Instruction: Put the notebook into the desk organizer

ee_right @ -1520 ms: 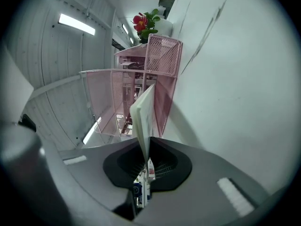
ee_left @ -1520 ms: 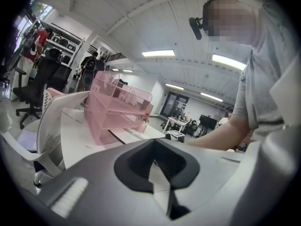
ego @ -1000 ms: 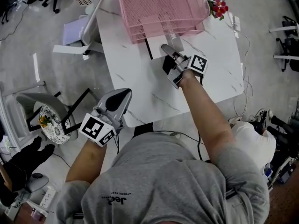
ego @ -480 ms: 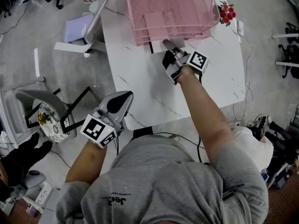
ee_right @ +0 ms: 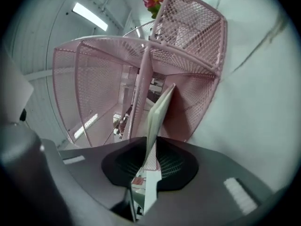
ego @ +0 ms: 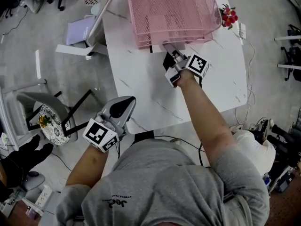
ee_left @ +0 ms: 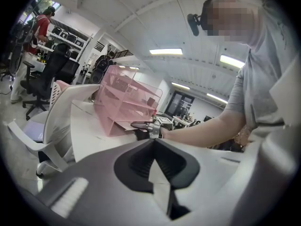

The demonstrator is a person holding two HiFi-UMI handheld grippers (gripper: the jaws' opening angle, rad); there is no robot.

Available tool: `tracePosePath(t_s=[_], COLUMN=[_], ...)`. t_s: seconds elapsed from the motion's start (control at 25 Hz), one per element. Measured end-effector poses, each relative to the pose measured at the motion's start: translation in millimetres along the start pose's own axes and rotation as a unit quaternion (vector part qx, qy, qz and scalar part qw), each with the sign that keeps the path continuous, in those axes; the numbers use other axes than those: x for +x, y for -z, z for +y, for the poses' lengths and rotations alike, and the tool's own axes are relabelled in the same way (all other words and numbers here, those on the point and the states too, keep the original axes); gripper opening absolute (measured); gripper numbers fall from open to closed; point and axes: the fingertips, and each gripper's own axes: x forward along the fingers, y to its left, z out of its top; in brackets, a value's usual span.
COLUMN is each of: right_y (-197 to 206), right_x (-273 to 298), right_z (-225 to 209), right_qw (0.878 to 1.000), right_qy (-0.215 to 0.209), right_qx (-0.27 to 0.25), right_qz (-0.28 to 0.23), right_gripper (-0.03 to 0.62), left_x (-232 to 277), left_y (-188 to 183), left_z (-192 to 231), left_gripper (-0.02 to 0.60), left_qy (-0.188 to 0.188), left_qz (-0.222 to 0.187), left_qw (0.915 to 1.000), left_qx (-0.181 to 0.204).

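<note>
Head view: from above the person's shoulders, steeply down on the white table, far enough to take in its whole width. Left gripper view: low at the table's near edge, level across it toward the pink organizer, well off. Right gripper view: facing into the organizer's mesh, very near. Shared by all three: the organizer.

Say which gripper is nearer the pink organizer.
Right. The right gripper is at the organizer's front, jaws just opening around the notebook; the left gripper at the table's edge.
</note>
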Motion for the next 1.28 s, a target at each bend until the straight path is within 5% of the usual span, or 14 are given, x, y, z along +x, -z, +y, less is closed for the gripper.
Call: tracePosePath(t_s=[0.16,0.24,0.28,0.44,0.52,0.72,0.84,1.0,1.2,1.28], right_y=[18.1,25.3,27.0,31.2,34.6,54.1,56.6,41.7,29.5,30.0], right_x=[0.8,2.6,4.4,9.1,9.4,5.9,4.9,7.2,6.4,5.2], right_z=[18.5,29.4,34.6,29.3,21.2,4.0,-4.5,-14.6,-22.1,-25.4], right_qw=[0.995,0.988,0.985,0.963,0.939,0.855,0.828,0.84,0.851,0.872], right_qy=[-0.02,-0.036,-0.044,0.003,0.039,0.087,0.112,0.162,0.221,0.233], right_qx=[-0.079,-0.117,-0.135,-0.23,-0.299,-0.45,-0.485,-0.462,-0.421,-0.364], right_qz=[0.064,0.091,0.1,0.137,0.164,0.244,0.258,0.233,0.225,0.231], right_gripper=[0.075,0.161,0.284,0.327,0.328,0.328,0.325,0.322,0.241,0.225], left_x=[-0.8,-0.2,0.2,2.0,2.4,0.3,-0.1,1.7,0.9,0.7], left_y=[1.1,1.1,1.3,3.7,4.7,6.1,5.5,4.7,4.6,4.2], left_z=[0.6,-0.1,-0.6,-4.9,-7.1,-6.4,-5.9,-7.5,-7.1,-6.3], left_gripper=[0.054,0.054,0.054,0.054,0.054,0.054,0.054,0.054,0.054,0.054], left_qy=[0.001,0.003,0.005,0.013,0.016,0.015,0.015,0.017,0.016,0.015], left_qz=[0.0,0.0,-0.001,0.002,0.004,0.004,0.003,0.002,0.002,0.001], left_qw=[1.0,1.0,1.0,0.9999,0.9998,0.9999,0.9999,0.9999,0.9999,0.9999], left_qx=[-0.003,-0.003,-0.003,0.002,0.007,0.002,0.002,0.002,0.0,-0.003])
